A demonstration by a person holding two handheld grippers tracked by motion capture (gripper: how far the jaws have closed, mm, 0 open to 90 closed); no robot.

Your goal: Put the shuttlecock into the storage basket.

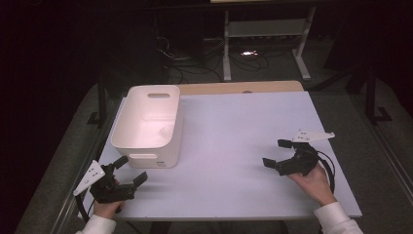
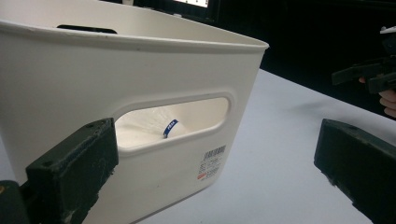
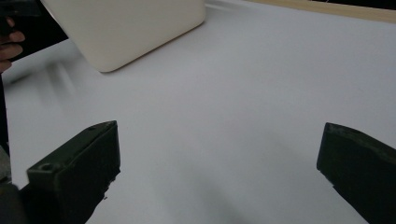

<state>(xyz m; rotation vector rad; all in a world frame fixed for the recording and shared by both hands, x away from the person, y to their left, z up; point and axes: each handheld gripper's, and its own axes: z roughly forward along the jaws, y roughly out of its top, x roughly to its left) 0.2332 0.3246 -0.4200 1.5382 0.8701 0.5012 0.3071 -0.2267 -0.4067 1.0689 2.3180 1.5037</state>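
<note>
A white plastic bin (image 1: pixel 148 123) with handle slots stands on the left part of the white table (image 1: pixel 234 136). Something pale lies inside it, and through the near handle slot a white item with a blue band (image 2: pixel 170 127) shows. My left gripper (image 1: pixel 130 170) is open at the table's near left corner, just in front of the bin (image 2: pixel 140 93), jaws wide apart with nothing between them. My right gripper (image 1: pixel 276 153) is open over the right side of the table, pointing left toward the bin (image 3: pixel 126 28), and holds nothing.
The wooden edge of the table (image 1: pixel 243 87) runs along the far side. Beyond it, a white frame stand (image 1: pixel 265 36) and cables lie on the dark floor. Bare white tabletop (image 3: pixel 224 102) stretches between the two grippers.
</note>
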